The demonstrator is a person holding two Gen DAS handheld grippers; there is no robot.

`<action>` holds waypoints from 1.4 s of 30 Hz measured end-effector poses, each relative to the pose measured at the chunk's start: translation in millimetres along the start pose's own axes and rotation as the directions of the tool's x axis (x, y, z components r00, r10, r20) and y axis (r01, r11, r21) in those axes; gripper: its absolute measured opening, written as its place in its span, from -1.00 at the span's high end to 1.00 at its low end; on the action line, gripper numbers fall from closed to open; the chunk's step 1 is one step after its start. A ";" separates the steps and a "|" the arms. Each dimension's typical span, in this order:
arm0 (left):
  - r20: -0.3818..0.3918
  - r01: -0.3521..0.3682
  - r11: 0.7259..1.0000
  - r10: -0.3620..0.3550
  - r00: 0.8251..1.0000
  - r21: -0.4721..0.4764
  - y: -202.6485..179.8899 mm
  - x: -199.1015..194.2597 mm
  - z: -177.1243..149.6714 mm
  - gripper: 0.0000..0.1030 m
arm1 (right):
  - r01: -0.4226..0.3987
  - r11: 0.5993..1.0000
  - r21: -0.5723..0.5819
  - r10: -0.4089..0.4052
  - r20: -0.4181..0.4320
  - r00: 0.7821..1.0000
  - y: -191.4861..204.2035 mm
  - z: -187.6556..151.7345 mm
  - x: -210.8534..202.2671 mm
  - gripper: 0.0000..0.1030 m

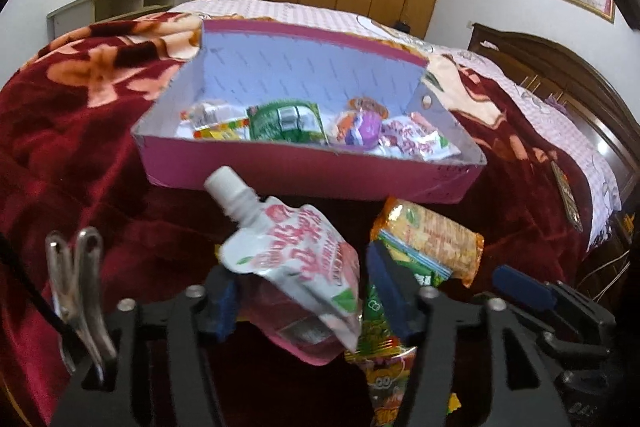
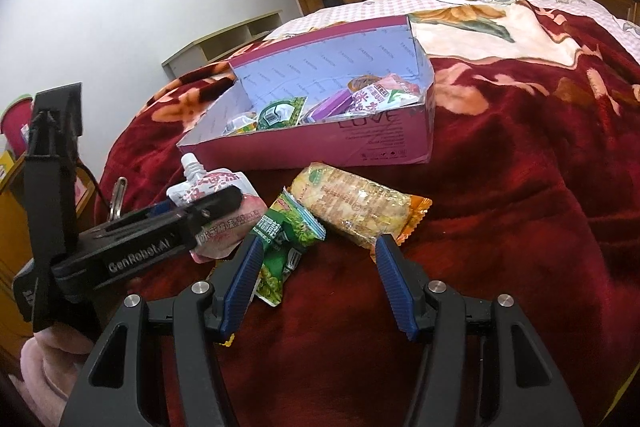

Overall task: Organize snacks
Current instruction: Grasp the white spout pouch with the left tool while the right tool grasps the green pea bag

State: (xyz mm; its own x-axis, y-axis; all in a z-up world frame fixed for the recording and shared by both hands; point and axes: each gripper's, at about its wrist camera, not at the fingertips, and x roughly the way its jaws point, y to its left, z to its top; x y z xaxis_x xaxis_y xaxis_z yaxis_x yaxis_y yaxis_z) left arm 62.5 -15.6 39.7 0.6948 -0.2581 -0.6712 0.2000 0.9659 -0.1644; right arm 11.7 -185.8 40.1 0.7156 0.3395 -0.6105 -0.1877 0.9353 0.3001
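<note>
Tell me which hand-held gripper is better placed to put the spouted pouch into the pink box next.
Left. The left hand-held gripper already straddles the spouted pouch, facing the pink box. The right hand-held gripper sits open by the green packet.

Left tool (image 1: 308,303) jaws parted, right tool (image 2: 316,279) open
</note>
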 end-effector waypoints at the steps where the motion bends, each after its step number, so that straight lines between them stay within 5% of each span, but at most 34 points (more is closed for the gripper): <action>1: -0.004 -0.008 1.000 0.008 1.000 0.006 -1.7 2.9 -0.7 -0.28 | -0.003 1.000 0.003 0.003 -0.001 1.000 -0.4 -0.2 0.5 -0.16; 9: -0.028 -0.023 1.000 0.022 0.999 -0.022 0.6 22.6 1.5 -0.34 | -0.022 1.000 0.006 0.022 -0.016 1.000 0.0 -3.2 5.3 -0.16; 19: 0.053 0.008 0.999 -0.006 0.999 -0.037 8.5 -4.4 3.2 0.10 | -0.044 0.999 0.016 0.044 -0.040 0.998 7.4 -5.9 7.0 -0.16; 29: 0.163 0.025 0.999 -0.017 0.986 -0.043 17.9 -44.9 11.8 0.15 | -0.064 0.997 0.029 0.067 -0.084 0.994 19.3 -2.1 18.5 -0.16; 42: 0.151 0.002 0.997 0.009 0.988 -0.074 35.2 -40.5 8.3 0.15 | -0.031 0.997 0.069 0.041 -0.145 0.989 32.2 4.2 55.1 -0.16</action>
State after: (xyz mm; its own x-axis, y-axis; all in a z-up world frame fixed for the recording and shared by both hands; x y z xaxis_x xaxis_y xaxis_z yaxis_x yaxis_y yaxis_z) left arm 47.2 28.7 67.1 0.7931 -0.2492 -0.5558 0.1496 0.9642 -0.2189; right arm 47.9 -137.4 19.2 0.6024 0.3884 -0.6973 -0.1630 0.9151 0.3689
